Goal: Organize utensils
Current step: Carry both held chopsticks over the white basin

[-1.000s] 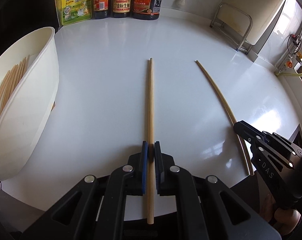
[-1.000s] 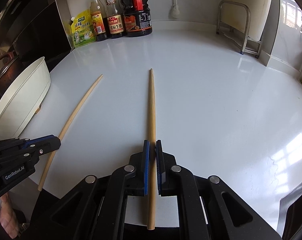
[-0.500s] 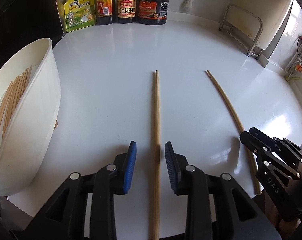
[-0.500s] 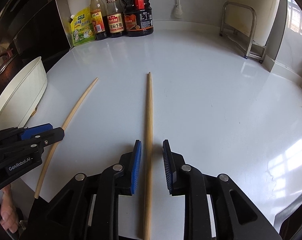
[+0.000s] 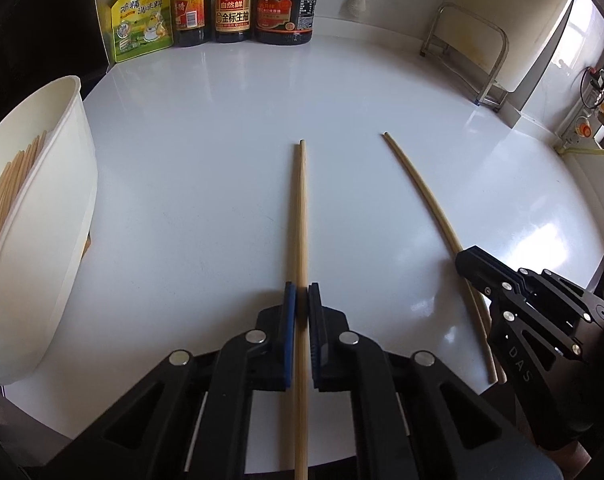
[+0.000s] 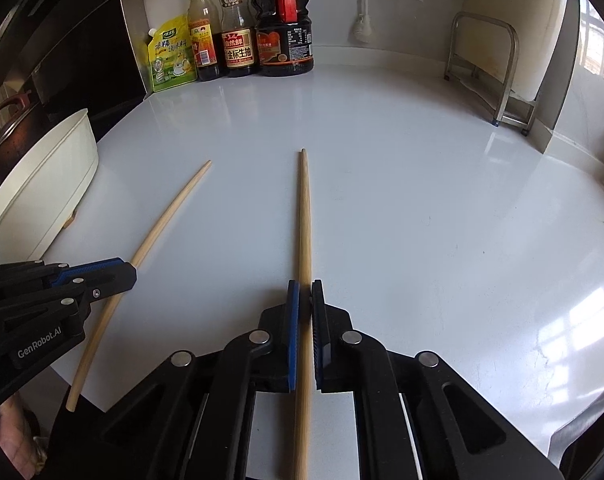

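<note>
My left gripper (image 5: pixel 302 300) is shut on a wooden chopstick (image 5: pixel 300 216) that points away over the white counter. My right gripper (image 6: pixel 305 300) is shut on a second wooden chopstick (image 6: pixel 305 216), also pointing away. Each view shows the other gripper and its chopstick: the right gripper (image 5: pixel 467 258) and right chopstick (image 5: pixel 429 204) in the left wrist view, the left gripper (image 6: pixel 128 272) and left chopstick (image 6: pixel 170 208) in the right wrist view. A white tub (image 5: pixel 62 200) at the left holds several chopsticks (image 5: pixel 6 192).
Sauce bottles (image 5: pixel 232 4) and a yellow pouch (image 5: pixel 142 16) stand at the counter's back. A metal rack (image 5: pixel 473 52) stands at the back right. The counter's front edge runs just under both grippers. A dark stove area lies left of the tub (image 6: pixel 42 176).
Both grippers were shut one second ago, opened around their chopsticks half a second ago, and are shut on them again now.
</note>
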`<state>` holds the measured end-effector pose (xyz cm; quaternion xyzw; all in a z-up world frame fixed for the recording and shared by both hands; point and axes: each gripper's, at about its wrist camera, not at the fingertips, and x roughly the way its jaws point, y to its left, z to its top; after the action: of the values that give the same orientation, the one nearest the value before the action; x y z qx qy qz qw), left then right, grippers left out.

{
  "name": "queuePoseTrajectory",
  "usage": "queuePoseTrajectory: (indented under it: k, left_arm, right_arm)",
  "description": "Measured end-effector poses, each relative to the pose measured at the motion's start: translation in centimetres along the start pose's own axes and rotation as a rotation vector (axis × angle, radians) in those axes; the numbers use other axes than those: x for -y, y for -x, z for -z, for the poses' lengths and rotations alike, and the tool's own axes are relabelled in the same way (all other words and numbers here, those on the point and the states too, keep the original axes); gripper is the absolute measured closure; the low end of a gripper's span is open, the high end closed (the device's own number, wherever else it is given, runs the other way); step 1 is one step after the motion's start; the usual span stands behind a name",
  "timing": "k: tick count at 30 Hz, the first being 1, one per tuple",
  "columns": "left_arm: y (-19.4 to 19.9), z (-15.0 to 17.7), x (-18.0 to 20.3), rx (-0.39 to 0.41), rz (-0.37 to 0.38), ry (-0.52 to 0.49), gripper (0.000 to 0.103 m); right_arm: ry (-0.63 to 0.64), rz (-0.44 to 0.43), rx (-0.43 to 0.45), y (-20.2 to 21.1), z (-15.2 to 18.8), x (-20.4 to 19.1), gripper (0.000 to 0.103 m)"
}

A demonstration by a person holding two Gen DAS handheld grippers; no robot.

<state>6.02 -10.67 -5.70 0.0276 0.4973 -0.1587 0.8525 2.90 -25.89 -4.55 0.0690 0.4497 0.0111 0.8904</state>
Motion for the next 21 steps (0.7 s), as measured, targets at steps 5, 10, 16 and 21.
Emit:
queuePoseTrajectory:
  k: [5, 10, 16, 21]
  left_arm:
    - [2.2, -0.1, -0.1, 0.025, 0.034, 0.005, 0.096]
    - [5.0, -0.4, -1.5, 0.064, 0.056, 0.02, 0.096]
    - [9.8, -1.3, -5.0, 0.155, 0.049, 0.063, 0.096]
    - [14.0, -2.2, -9.3, 0.246, -0.007, 0.099, 0.096]
  right_arm:
    - [-0.035, -0.038, 0.023, 1.1, -0.4, -0.2, 0.097]
    - [-0.056, -0.087, 0.07, 3.0, -1.3, -1.3, 0.097]
    - [-0.046, -0.173, 0.133, 5.2, -3.7, -4.5, 0.097]
    - [-0.018, -0.266, 0.167, 6.0, -6.5, -9.0, 0.097]
